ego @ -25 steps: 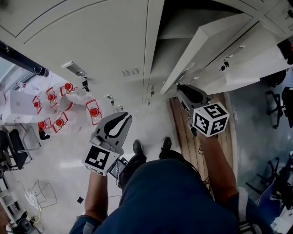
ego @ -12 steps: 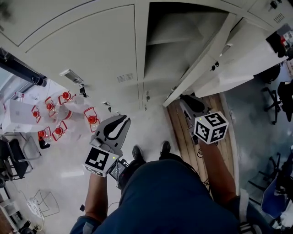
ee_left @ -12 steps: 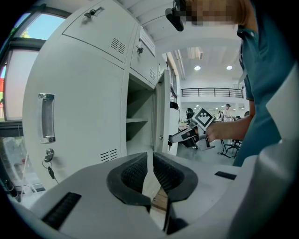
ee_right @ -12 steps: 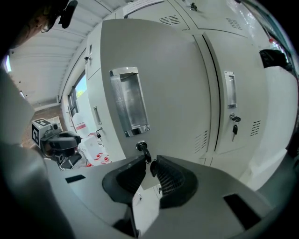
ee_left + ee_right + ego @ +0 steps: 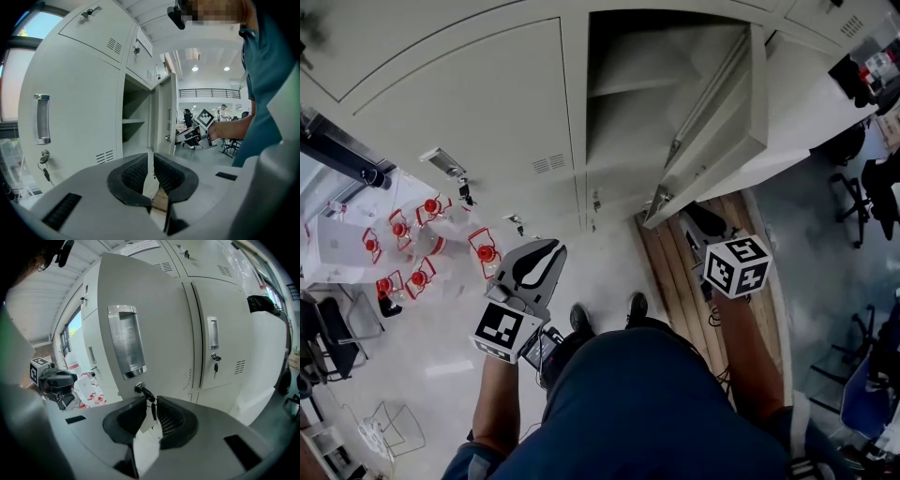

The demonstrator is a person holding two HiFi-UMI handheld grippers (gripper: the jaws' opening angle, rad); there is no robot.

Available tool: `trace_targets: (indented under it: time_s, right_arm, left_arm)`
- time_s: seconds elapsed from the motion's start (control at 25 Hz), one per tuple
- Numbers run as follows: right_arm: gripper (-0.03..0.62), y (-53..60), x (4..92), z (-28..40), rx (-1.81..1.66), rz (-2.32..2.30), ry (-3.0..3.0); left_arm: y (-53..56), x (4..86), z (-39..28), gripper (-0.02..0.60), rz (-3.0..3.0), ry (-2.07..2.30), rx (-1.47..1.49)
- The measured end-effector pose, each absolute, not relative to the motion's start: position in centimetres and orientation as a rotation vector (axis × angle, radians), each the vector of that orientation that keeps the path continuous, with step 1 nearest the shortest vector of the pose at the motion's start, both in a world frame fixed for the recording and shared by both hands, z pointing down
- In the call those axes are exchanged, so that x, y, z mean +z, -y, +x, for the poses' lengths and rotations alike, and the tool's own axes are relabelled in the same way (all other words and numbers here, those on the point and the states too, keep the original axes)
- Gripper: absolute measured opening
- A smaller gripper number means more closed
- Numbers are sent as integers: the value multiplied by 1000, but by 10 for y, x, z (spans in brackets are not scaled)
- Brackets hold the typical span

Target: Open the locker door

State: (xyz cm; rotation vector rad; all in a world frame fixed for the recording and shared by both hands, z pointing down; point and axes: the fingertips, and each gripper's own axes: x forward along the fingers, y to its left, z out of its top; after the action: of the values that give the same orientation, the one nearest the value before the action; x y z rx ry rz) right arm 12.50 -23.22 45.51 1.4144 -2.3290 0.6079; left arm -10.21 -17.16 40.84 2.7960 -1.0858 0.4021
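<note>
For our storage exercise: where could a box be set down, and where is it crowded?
Free: the shelf in the open locker and the space under it; the floor strip between locker and shoes. Crowded: the red items, left.

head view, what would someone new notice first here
The open locker door, standing out from the grey lockers at upper right beside its dark compartment. Next, the right gripper, its jaws just closing further on the key hanging from that door's lock. At left, red-topped containers crowd the floor.
</note>
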Motion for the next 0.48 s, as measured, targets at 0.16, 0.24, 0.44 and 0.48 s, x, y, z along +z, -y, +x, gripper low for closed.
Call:
trace_targets:
  time_s: [0.16,0.24,0.44,0.48]
  right_arm:
    - [87,229,455,133,611,1428,2312]
    - [87,228,453,135,608,1434,2309]
    - [87,224,441,142,595,1474,2315]
    - [87,223,437,144,591,1486,2317]
  left_arm:
    - [172,405,-99,54,2801,1069,385]
    - [172,403,-97,54,2805,1062,379]
    - [173,404,-99,54,2821,1053,403]
    - [173,403,-98,54,2823,1051,404]
